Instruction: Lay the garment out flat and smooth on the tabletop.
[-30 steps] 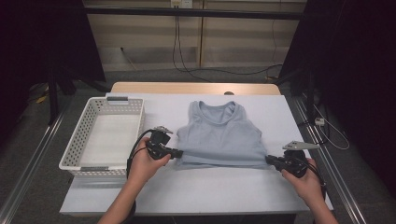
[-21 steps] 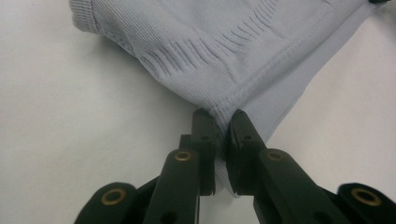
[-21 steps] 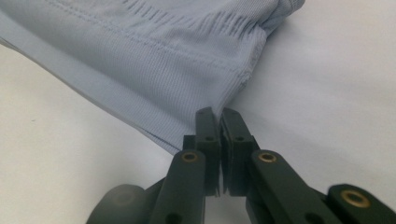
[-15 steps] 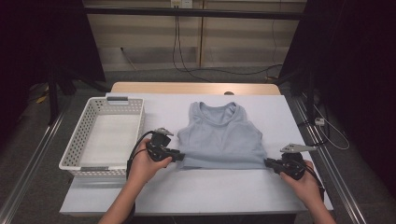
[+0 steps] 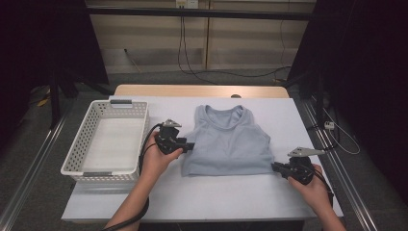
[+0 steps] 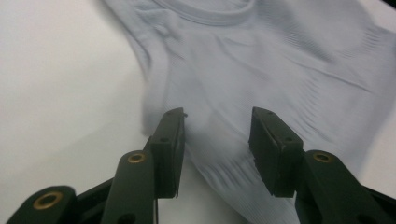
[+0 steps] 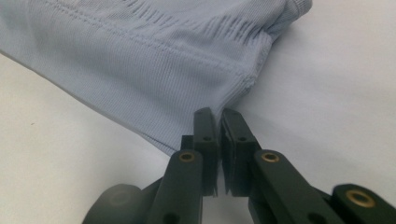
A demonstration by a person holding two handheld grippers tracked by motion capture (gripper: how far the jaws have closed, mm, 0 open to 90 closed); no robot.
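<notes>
Lying flat on the white table [image 5: 216, 192], a pale blue ribbed tank top [image 5: 230, 142] had its hem corner pinched by the closed right gripper [image 7: 219, 116]; the left gripper [image 6: 215, 128] gaped over its side edge

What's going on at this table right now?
A person works on a light blue tank top lying flat on the white table. The right gripper is pinched shut on its bottom hem corner, while the left gripper is open over the opposite side. A white basket sits to the left.
</notes>
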